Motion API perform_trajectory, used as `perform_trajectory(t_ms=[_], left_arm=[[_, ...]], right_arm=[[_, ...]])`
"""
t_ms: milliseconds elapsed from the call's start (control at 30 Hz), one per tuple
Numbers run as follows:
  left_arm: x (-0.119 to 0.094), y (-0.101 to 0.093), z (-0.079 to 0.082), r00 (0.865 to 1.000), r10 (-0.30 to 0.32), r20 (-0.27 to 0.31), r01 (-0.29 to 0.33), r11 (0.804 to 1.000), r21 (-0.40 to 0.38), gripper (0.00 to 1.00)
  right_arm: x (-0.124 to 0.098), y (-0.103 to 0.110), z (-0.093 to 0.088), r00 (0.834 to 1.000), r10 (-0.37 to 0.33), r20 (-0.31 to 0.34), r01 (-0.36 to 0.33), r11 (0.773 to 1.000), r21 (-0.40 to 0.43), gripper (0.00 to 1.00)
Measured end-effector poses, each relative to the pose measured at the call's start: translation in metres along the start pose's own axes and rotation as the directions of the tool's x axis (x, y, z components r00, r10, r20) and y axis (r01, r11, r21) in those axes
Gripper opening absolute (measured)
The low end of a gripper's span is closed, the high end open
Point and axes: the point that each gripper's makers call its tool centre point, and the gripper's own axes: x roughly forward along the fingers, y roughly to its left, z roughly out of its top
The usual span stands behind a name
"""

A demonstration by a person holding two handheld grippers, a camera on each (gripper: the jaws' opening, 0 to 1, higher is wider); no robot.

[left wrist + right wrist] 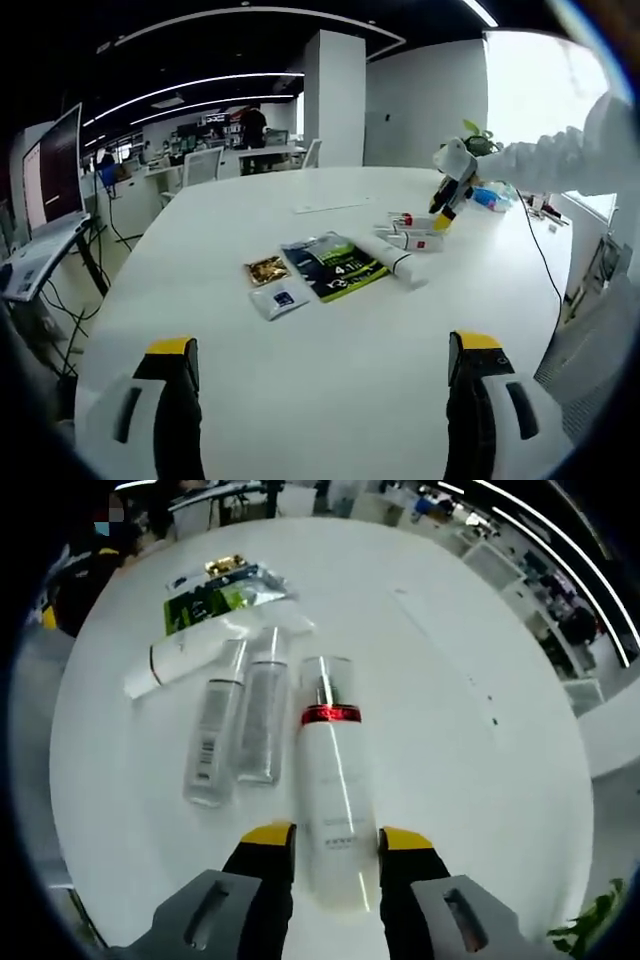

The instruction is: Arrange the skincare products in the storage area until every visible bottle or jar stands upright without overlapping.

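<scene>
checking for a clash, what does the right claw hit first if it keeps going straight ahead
The right claw already straddles the lying white bottle with the red band, so it would run along that bottle first.

Monitor (55, 170) at left; perhaps plant (480, 135) far right.

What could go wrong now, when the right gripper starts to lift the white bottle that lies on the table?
The right gripper straddles the base end of the lying white bottle, so the bottle may pivot or slip when raised. Two clear bottles lie close beside it; a swing could knock or roll them. The white tube lies just beyond and could be pushed too.
</scene>
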Motion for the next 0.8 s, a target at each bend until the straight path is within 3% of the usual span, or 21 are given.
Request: perform_trajectory(t_ms=[333,800], left_arm=[[0.001,-0.002,-0.002,1.0,-0.005,-0.008,0.005,1.0,0.008,0.98],[0.003,-0.003,-0.008,0.999,-0.015,-0.04,0.016,0.999,0.03,0.98]], right_arm=[[0.004,-0.003,-0.002,0.997,0.063,-0.041,-0.061,0.997,0.041,0.27],[0.013,0.001,-0.003,0.98,0.161,-0.117,-0.157,0.987,0.04,0.23]])
